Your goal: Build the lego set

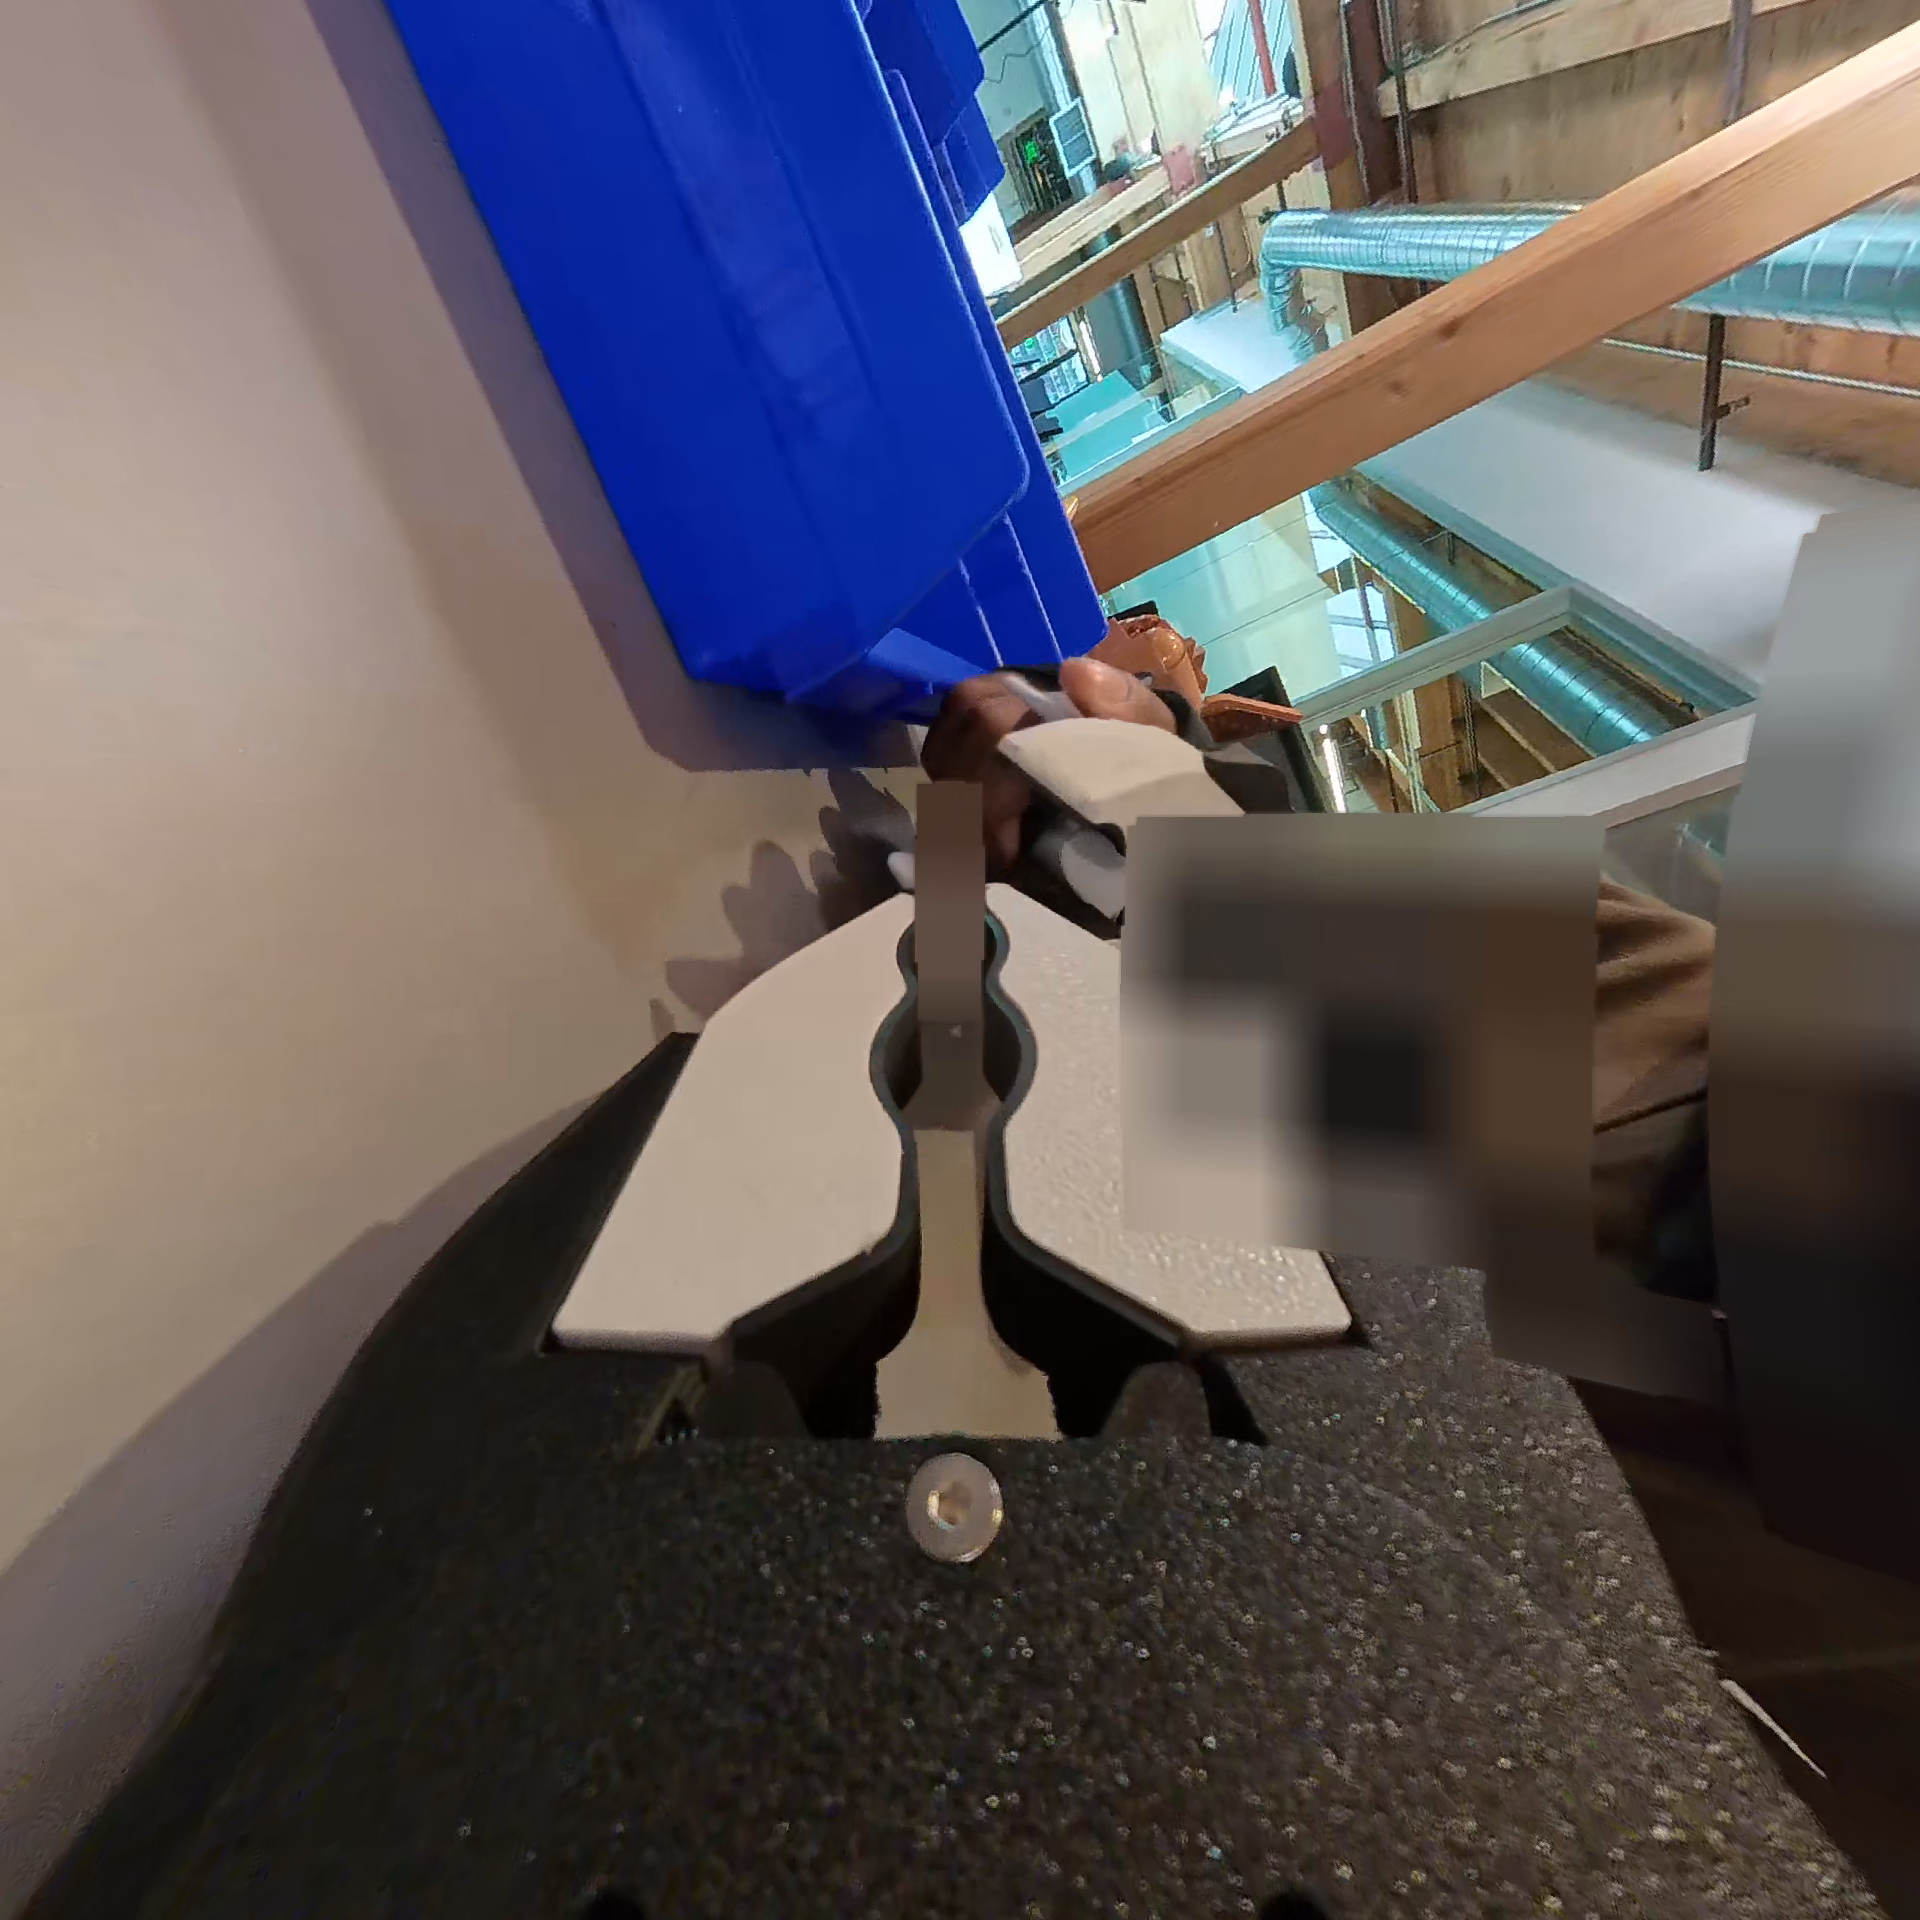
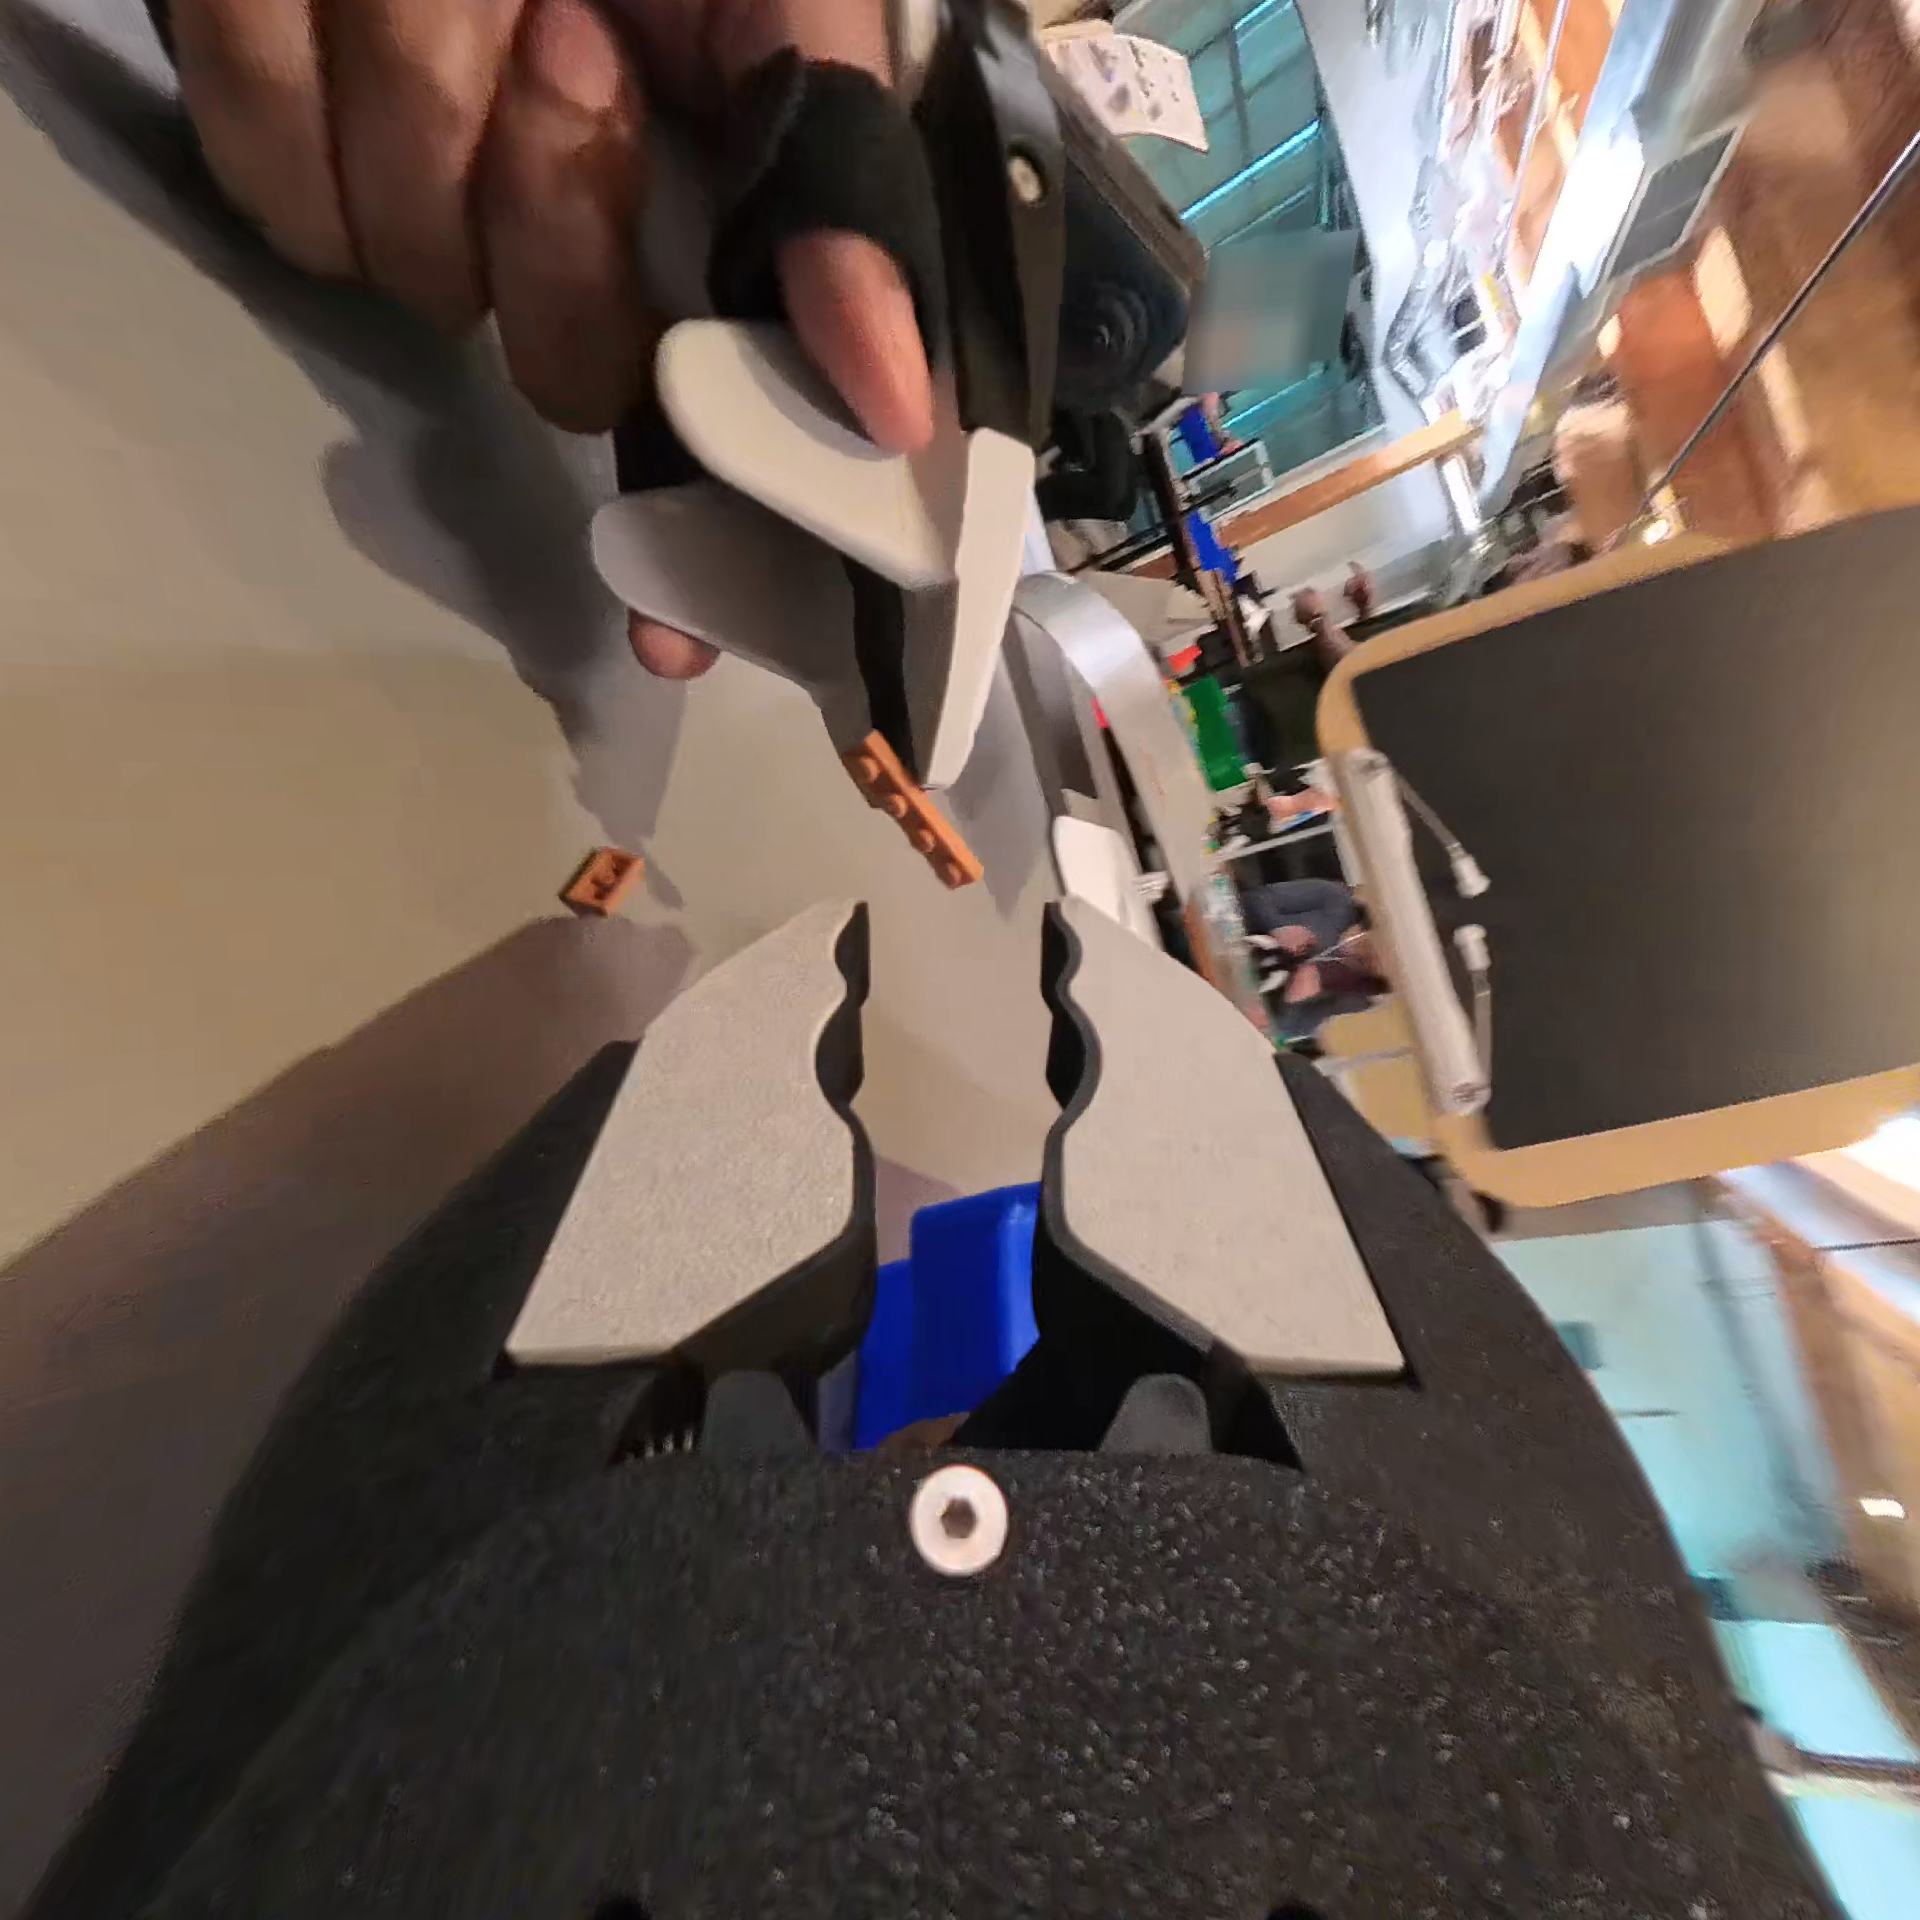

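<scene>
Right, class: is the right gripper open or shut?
Open. The right gripper's grey fingers stand clearly apart, with nothing held between them.

Each claw fills the lower half of its frame: a speckled black textured body with a silver hex-socket screw at centre, and two pale grey fingers with wavy black-lined inner edges. Upper left of the right wrist view, a hand wears a black fingerless glove.

Workshop: ducts, timber beams.
</scene>
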Action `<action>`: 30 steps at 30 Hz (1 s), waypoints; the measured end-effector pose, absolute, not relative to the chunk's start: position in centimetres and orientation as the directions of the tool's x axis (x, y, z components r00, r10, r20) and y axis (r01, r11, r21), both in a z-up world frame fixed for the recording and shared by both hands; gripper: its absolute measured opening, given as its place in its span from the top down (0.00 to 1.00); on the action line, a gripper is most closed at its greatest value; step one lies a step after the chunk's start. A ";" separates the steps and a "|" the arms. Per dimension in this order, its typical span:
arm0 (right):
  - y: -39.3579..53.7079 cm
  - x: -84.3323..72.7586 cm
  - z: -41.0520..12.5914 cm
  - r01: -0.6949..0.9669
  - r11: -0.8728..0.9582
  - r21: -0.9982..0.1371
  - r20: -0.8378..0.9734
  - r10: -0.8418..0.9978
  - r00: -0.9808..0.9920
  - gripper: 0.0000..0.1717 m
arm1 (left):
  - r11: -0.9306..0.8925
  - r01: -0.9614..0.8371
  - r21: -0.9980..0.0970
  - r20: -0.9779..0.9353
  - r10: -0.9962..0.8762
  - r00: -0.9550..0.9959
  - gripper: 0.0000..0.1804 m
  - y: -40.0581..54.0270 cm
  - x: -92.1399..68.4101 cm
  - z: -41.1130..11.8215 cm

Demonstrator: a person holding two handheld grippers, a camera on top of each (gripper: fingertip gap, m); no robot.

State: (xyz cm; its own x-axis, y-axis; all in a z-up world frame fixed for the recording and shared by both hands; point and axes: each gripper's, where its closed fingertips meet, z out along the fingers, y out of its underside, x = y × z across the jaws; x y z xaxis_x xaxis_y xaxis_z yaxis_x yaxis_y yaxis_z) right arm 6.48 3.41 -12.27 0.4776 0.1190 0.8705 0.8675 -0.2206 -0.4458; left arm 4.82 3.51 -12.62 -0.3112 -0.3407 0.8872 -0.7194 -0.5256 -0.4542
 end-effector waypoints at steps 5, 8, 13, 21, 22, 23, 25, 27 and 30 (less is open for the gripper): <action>3.5 6.2 -12.2 0.934 -0.202 -0.295 0.942 0.101 0.320 0.83 | -0.503 -0.735 -0.454 0.886 -0.345 -0.312 1.00 2.8 4.8 -12.8; 3.5 6.3 -13.9 0.932 -0.232 -0.277 0.931 0.174 0.320 0.84 | -0.460 -0.744 -0.485 0.858 -0.414 -0.304 1.00 2.4 4.8 -13.6; 3.2 6.2 -14.4 0.889 -0.260 -0.376 0.877 0.210 0.432 0.84 | -0.433 -0.733 -0.524 0.816 -0.502 -0.287 1.00 3.0 5.2 -14.4; 2.0 3.1 -15.4 0.703 -0.273 -0.657 0.599 0.377 0.706 0.86 | -0.002 -0.706 -0.708 0.542 -0.642 -0.542 0.82 4.3 1.2 -15.2; 1.9 2.9 -15.4 0.698 -0.270 -0.663 0.589 0.387 0.709 0.86 | 0.118 -0.671 -0.732 0.463 -0.635 -0.618 0.82 4.2 -0.2 -15.6; 1.8 2.7 -15.4 0.698 -0.269 -0.664 0.584 0.395 0.709 0.87 | 0.226 -0.624 -0.748 0.378 -0.628 -0.680 0.81 4.2 -1.4 -16.1; 1.7 2.3 -15.5 0.697 -0.263 -0.668 0.576 0.410 0.707 0.87 | 0.382 -0.532 -0.755 0.246 -0.587 -0.771 0.81 3.8 -3.0 -17.1; 1.7 1.9 -15.8 0.693 -0.260 -0.672 0.563 0.428 0.707 0.87 | 0.459 -0.475 -0.751 0.192 -0.536 -0.822 0.81 2.8 -3.5 -17.4; 1.6 1.7 -16.1 0.694 -0.255 -0.673 0.556 0.443 0.703 0.87 | 0.507 -0.409 -0.759 0.136 -0.490 -0.861 0.83 1.8 -3.5 -17.7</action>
State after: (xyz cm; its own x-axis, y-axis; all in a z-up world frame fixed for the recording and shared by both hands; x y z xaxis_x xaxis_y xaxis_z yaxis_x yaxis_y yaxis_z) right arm 1.72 1.60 -16.07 0.7029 0.4431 0.5565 0.6939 -0.2554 -0.6732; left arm -3.52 1.85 -17.74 -0.8612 -0.4896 0.1363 -0.4086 0.5075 -0.7586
